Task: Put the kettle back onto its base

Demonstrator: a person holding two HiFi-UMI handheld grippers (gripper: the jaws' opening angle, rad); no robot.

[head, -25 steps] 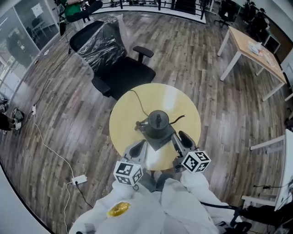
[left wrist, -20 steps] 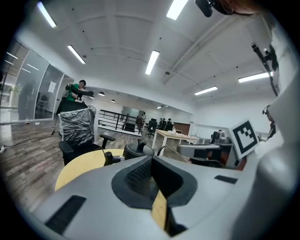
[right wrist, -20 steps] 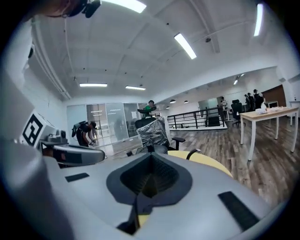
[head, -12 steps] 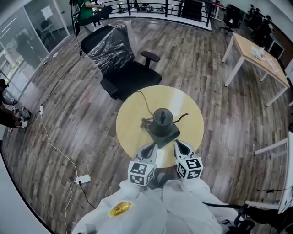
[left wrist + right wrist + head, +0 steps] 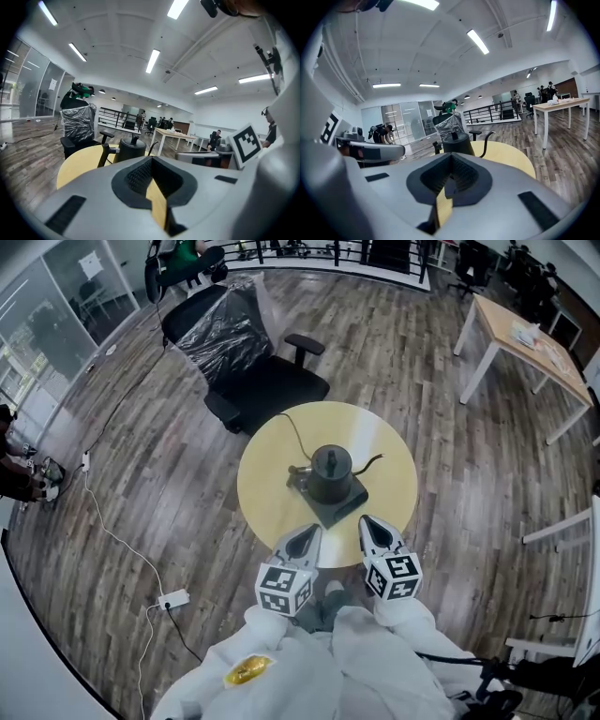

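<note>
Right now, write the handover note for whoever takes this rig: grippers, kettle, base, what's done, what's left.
Left gripper: shut, empty, at the near edge of the table.
Right gripper: shut, empty, beside the left one, apart from the kettle.
Kettle: upright on its base, about mid-table.
Done: the kettle looks seated on the base.
Left: nothing apparent; perhaps confirm that it sits flat.

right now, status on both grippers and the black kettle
Left gripper shut, empty; right gripper shut, empty. Black gooseneck kettle sits on its dark square base, round yellow table. Nothing in the way.
</note>
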